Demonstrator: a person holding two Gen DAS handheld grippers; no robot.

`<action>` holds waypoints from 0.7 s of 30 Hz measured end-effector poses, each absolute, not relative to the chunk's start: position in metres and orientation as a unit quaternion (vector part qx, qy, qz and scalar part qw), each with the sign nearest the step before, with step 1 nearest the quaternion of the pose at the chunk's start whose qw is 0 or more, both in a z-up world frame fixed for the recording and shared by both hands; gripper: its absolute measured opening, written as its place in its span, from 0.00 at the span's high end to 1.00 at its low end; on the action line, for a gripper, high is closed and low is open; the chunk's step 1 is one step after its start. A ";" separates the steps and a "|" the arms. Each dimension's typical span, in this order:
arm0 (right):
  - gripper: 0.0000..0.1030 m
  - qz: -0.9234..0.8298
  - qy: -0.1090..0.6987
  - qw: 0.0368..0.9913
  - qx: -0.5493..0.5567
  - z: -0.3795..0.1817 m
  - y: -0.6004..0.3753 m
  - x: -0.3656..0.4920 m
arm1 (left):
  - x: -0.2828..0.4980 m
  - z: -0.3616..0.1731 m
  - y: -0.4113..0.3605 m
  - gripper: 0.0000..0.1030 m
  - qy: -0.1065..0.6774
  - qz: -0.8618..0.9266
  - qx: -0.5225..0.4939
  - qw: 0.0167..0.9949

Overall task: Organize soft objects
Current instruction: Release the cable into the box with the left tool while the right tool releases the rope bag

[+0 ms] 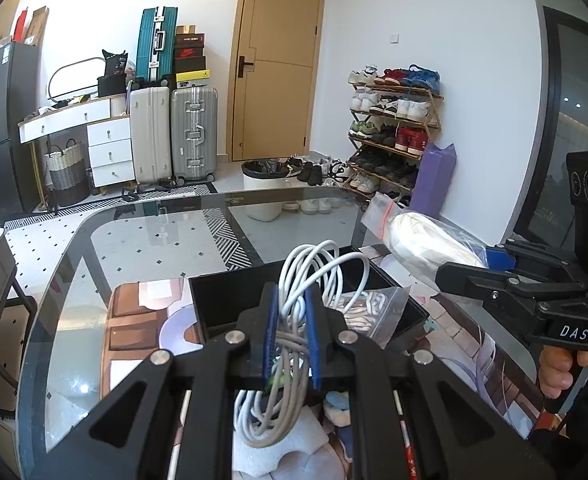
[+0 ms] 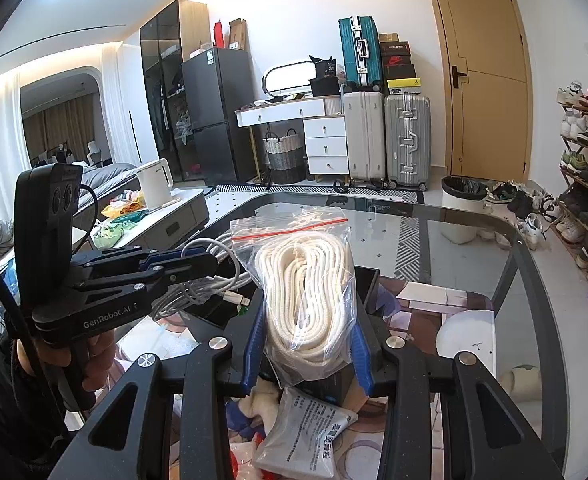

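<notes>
Glass table – left hand-held gripper clamping cable, right clamping rope bag

Two close wrist views — both over the glass table; doorward.

The table top is glossy, smooth glass with a dark rim. The cable looks like smooth white plastic. The bag is clear, crinkled plastic over matt braided rope. Both grippers are matt black plastic with blue pads and shiny metal screws.
</notes>
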State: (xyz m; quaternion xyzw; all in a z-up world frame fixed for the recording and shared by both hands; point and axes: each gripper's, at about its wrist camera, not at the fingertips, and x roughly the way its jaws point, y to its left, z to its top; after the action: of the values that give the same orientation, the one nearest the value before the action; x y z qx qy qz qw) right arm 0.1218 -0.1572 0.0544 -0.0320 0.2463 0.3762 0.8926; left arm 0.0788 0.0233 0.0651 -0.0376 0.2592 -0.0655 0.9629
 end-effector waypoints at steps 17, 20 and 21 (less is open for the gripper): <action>0.50 0.372 0.258 0.890 -0.052 0.048 -0.134 0.147 | 0.095 0.047 0.038 0.50 0.288 -0.039 -0.038 0.956; 0.45 0.369 0.259 0.891 -0.055 0.046 -0.138 0.146 | 0.089 0.049 0.041 0.50 0.280 -0.040 -0.041 0.958; 0.41 0.369 0.260 0.891 -0.056 0.045 -0.140 0.145 | 0.088 0.049 0.041 0.50 0.282 -0.039 -0.041 0.958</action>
State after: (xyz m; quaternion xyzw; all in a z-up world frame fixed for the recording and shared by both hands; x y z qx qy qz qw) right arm 0.1448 -0.1396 0.0450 -0.0565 0.2598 0.3687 0.8907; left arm 0.0880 0.0415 0.0490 -0.0410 0.2820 -0.0389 0.9578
